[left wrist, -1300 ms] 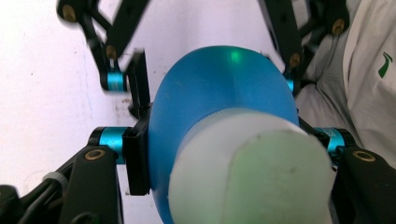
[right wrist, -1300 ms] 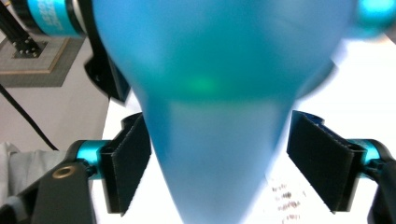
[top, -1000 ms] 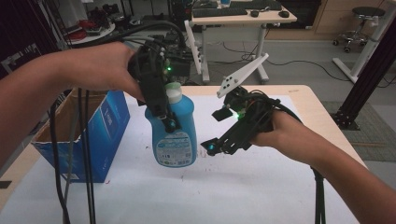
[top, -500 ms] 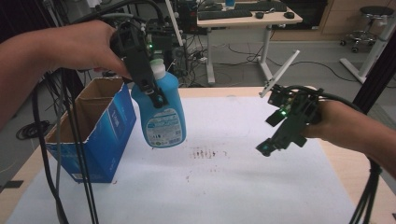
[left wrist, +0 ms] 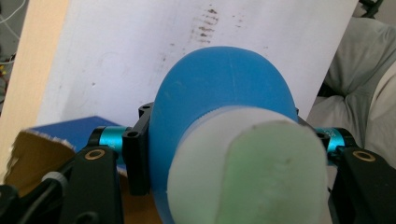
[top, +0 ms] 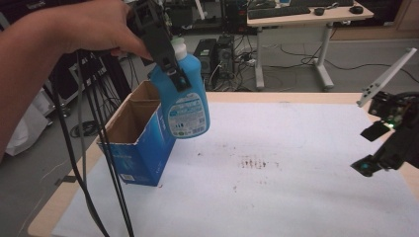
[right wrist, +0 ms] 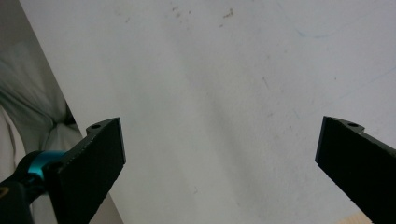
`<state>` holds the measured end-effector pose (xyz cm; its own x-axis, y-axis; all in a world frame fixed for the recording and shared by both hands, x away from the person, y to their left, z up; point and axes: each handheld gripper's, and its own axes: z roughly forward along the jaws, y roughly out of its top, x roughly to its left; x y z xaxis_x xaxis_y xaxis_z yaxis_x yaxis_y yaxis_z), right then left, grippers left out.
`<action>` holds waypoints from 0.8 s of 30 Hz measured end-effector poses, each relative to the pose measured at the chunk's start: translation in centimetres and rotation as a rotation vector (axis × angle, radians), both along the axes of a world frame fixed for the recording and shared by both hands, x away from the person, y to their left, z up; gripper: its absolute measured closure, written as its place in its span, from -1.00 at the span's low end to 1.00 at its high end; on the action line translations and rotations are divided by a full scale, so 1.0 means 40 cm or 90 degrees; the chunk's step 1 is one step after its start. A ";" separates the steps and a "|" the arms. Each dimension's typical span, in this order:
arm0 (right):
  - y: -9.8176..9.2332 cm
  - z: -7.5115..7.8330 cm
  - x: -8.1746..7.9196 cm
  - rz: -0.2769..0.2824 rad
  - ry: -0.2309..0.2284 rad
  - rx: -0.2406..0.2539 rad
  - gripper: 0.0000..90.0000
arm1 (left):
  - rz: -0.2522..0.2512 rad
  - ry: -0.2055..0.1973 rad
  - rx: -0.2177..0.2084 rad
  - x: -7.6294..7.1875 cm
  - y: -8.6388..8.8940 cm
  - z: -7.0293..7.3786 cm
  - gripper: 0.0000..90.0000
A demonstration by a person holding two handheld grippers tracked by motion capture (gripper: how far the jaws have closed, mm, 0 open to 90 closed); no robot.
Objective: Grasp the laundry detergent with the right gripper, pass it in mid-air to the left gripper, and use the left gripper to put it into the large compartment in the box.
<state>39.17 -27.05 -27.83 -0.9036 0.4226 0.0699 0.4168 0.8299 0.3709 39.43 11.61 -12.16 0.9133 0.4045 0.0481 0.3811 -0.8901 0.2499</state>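
A blue detergent bottle with a white cap hangs tilted in the air, its base over the right rim of an open blue cardboard box. My left gripper is shut on the bottle's upper body. In the left gripper view the bottle sits between the jaws, cap nearest the camera, with a corner of the box below. At the table's right edge my right gripper is open; its jaws have just been opening. Nothing lies between its jaws, which stand wide over the white sheet.
A white sheet covers the wooden table, with brown stains near its middle. Black cables hang from the left hand past the box. A desk and floor cables lie beyond the table's far edge.
The left gripper has carried the bottle up and to the left, from the table's middle to the box. The right gripper has let go of the bottle and drawn away to the right edge.
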 end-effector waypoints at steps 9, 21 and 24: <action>-0.004 0.003 -0.004 0.031 0.006 -0.006 -0.98 | 0.042 -0.007 -0.003 -0.008 0.083 0.038 -0.16; -0.010 0.004 -0.007 0.033 -0.023 -0.014 -0.98 | 0.100 -0.020 -0.005 -0.016 0.193 0.064 -0.16; -0.009 0.004 -0.007 0.024 -0.024 -0.020 -0.98 | 0.107 -0.022 -0.004 -0.017 0.210 0.066 -0.16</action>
<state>38.89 -27.42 -27.68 -0.9205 0.3901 0.0226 0.3717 0.8563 0.3587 38.74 19.99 -9.52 0.8308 0.5513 0.0757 0.5150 -0.8133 0.2708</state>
